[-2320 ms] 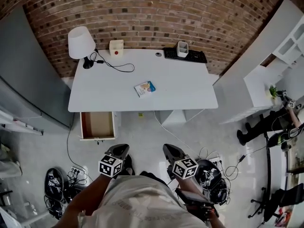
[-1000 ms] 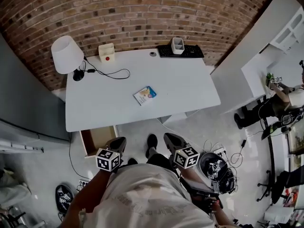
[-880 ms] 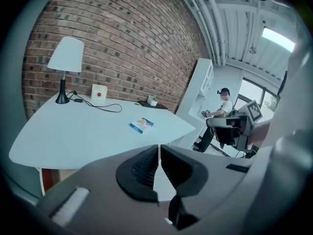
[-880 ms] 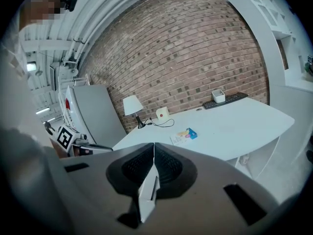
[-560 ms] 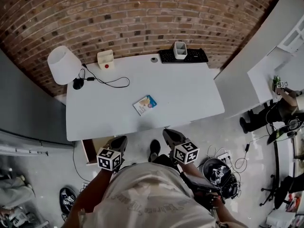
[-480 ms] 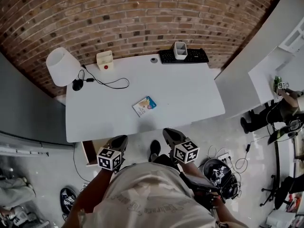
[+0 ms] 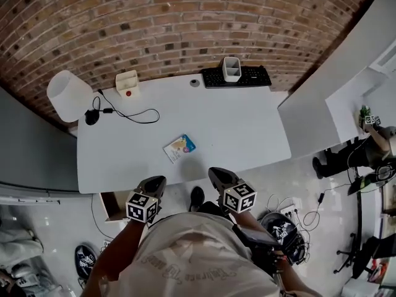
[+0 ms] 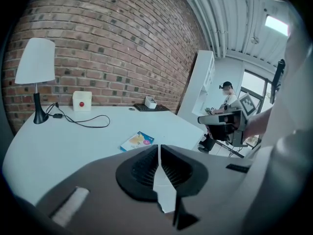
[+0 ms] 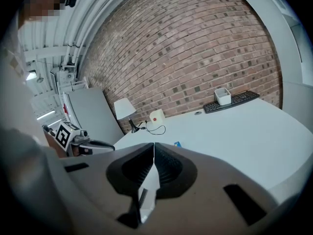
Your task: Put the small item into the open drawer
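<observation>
Packet (image 7: 180, 148) lies flat on counter (image 7: 247, 129), 1 o'clock of left gripper (image 7: 153, 185), 10 o'clock of right gripper (image 7: 218, 177), both jaws closed, empty; looks light, thin, slick, so best pinched by an edge.

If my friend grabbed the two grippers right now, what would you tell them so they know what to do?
Left gripper: jaws shut, nothing in them, held at the desk's near edge.
Right gripper: jaws shut, also empty, beside the left one.
Small item: a flat colourful packet lying on the white desk, just ahead of both grippers, untouched.
Drawer: open, peeking out under the desk's front left, close to the left gripper.
Done: nothing picked up yet.
Left to do: open a gripper, grab the packet, carry it to the drawer and drop it in.
</observation>
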Available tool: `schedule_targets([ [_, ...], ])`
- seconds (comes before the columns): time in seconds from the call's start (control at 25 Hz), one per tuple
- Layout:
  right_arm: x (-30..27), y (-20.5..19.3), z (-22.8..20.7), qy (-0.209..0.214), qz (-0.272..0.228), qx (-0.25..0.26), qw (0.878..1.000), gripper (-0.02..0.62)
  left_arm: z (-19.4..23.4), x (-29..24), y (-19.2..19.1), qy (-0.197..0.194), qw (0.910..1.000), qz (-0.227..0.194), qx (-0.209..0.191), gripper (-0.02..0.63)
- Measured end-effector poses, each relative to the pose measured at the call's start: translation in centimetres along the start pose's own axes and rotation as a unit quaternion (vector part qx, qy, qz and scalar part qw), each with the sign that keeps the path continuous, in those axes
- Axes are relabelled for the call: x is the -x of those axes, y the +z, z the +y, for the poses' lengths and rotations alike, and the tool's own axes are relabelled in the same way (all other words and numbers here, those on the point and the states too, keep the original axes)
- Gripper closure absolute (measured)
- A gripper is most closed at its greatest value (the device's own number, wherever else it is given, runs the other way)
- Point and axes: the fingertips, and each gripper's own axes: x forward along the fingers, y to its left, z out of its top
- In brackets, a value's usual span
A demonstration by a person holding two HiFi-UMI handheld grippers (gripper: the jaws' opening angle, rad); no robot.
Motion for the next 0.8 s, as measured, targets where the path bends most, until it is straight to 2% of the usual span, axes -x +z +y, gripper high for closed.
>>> schedule_targets([
  [0.24,-1.4,1.5,-2.4,0.021,0.005,0.004,1.000,0.589,0.1,-2.2,0.9,0.021,0.9998,0.006,0.000,0.589],
  [0.44,-2.6,1.9,-3.7,0.044,0.016,0.001,0.999,0.589,0.5,-3.5,1.4,0.041,0.9989,0.015,0.018,0.592],
  [0.8,-3.5,2.2,-6.5,0.066,0.029,-0.002,0.997,0.589,0.0,-6.9,1.9,0.056,0.9976,0.031,0.025,0.592],
])
